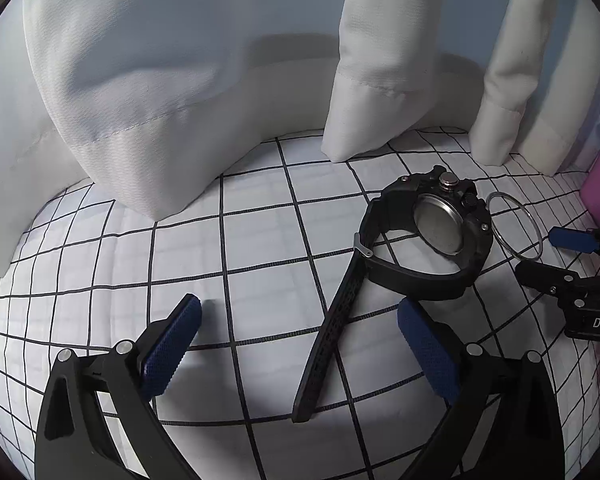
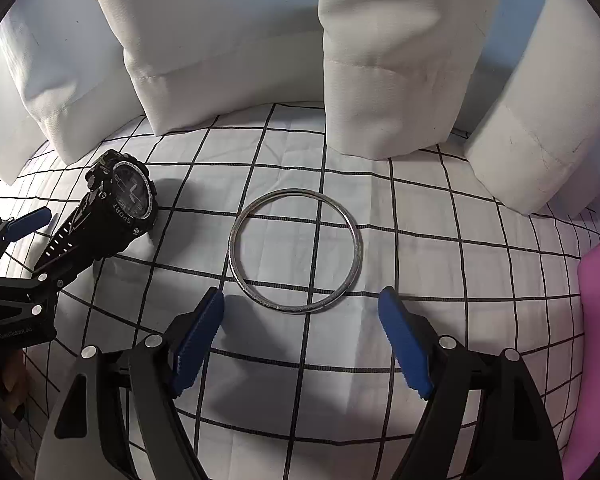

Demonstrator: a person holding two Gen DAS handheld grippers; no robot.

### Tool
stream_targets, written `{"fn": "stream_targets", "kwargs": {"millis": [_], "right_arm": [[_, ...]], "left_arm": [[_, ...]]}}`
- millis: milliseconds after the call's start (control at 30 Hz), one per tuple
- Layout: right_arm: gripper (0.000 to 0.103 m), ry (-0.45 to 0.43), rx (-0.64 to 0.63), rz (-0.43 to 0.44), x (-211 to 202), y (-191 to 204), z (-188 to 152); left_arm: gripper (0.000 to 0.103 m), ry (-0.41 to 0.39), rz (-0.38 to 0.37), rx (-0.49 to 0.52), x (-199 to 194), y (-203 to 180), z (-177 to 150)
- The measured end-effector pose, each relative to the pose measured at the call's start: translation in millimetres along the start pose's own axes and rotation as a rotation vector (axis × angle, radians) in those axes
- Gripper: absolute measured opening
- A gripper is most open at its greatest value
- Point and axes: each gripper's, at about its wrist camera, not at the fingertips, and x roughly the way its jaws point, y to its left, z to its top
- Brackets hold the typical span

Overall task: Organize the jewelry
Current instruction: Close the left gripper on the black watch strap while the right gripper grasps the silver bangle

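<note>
Right tongs (image 2: 300,332) stand spread wide and empty, the bangle (image 2: 295,252) flat on the checked sheet (image 2: 440,280) just past their tips at 12 o'clock. It looks thin, stiff, light and slippery: pinch across its near rim. Left tongs (image 1: 300,344) are likewise spread, empty, straddling the strap of the watch (image 1: 428,236), which looks heavier, its strap pliable.

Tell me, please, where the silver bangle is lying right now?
The bangle lies flat on the checked sheet, centred in the right wrist view just ahead of the open right gripper, with the watch to its left.
</note>
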Motion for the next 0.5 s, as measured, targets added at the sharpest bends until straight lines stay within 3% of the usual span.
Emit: {"fn": "stream_targets", "kwargs": {"millis": [500], "right_arm": [[0.094, -0.069, 0.011, 0.004, 19.4, -3.1, 34.8]], "left_arm": [[0.097, 0.005, 0.006, 0.013, 25.2, -17.1, 22.2]]}}
